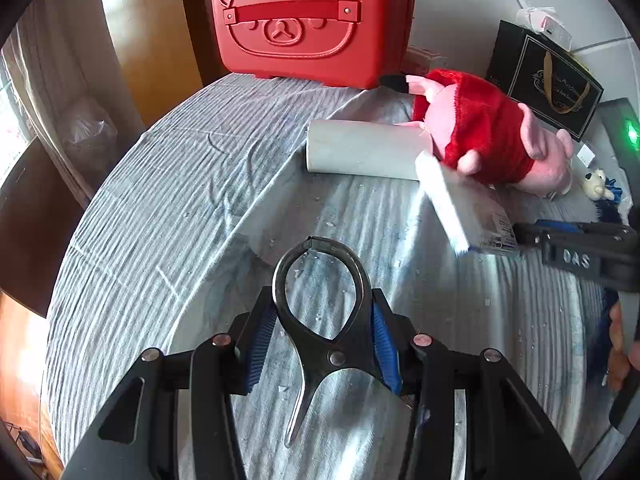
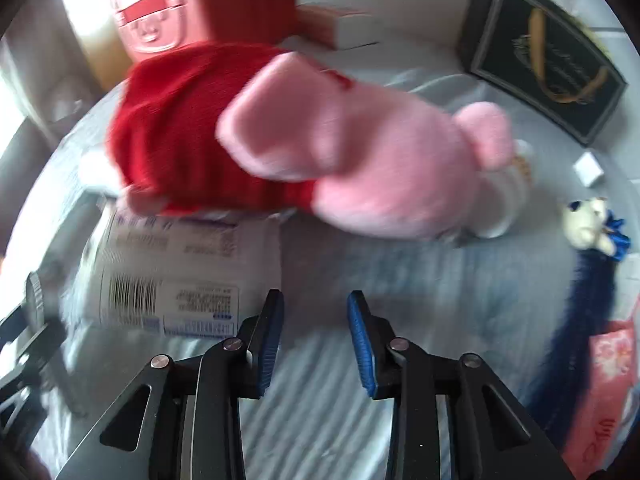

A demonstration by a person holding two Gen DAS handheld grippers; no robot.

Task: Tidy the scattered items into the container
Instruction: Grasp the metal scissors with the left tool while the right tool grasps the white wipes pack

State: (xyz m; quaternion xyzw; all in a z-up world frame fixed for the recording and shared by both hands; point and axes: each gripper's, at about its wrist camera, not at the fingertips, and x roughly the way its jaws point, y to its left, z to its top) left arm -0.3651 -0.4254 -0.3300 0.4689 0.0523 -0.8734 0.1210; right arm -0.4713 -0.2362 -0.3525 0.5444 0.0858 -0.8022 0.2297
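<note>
My left gripper (image 1: 325, 320) is shut on a black metal loop-handled tool (image 1: 320, 304), held above the striped cloth. A red bear-face case (image 1: 308, 20) stands at the back. A pink plush in red (image 1: 480, 140) lies beside a grey tube (image 1: 360, 152) and a white packet (image 1: 472, 208). My right gripper (image 2: 316, 332) is open and empty, just short of the plush (image 2: 320, 140) and the packet (image 2: 176, 272); it also shows at the right edge of the left wrist view (image 1: 580, 248).
A black gift bag (image 1: 548, 76) leans at the back right. A small cream plush with a blue tail (image 2: 592, 232) lies on the right, with a pink packet (image 2: 612, 360) near it. The striped cloth (image 1: 160, 220) covers the table, which drops off on the left.
</note>
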